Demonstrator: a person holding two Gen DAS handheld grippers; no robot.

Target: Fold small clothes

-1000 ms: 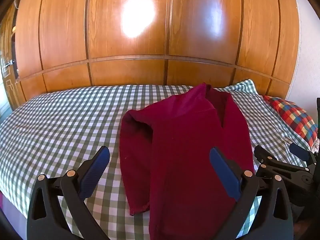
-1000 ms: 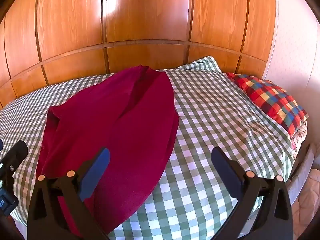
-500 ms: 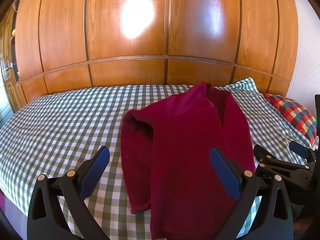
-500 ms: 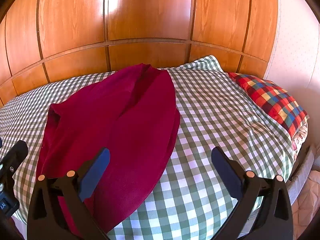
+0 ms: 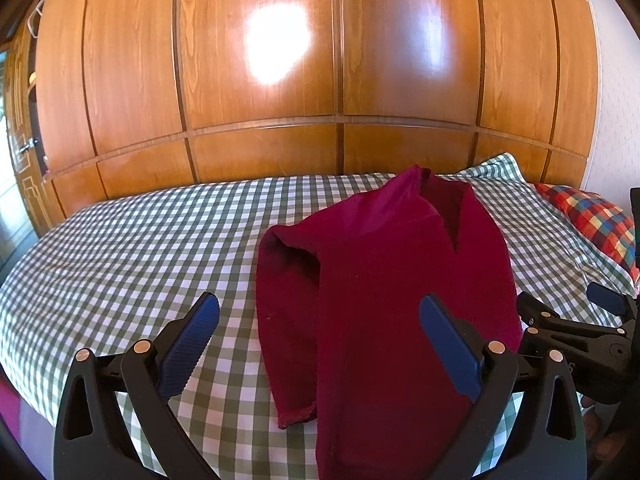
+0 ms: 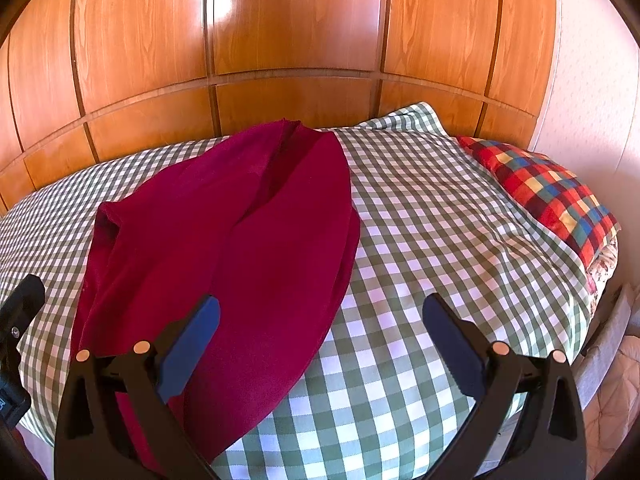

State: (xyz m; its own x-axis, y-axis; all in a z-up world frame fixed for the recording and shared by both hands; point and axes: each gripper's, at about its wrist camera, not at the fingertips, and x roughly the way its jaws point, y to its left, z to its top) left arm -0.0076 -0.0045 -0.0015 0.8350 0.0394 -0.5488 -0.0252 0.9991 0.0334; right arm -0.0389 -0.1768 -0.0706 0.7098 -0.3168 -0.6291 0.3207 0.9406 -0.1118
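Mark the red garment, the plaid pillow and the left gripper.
Red garment (image 5: 392,288): left wrist view, middle of its folded body.
Plaid pillow (image 6: 548,188): right wrist view, centre of its top face.
Left gripper (image 5: 320,344): left wrist view, midway between its fingertips.

Bright, glare on wood panels (image 5: 276,48)

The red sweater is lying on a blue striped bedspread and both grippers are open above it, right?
Not quite: the bedspread is green-and-white checked, not blue striped, as the right wrist view shows. The red sweater does lie on it, and the left gripper and right gripper are both open.
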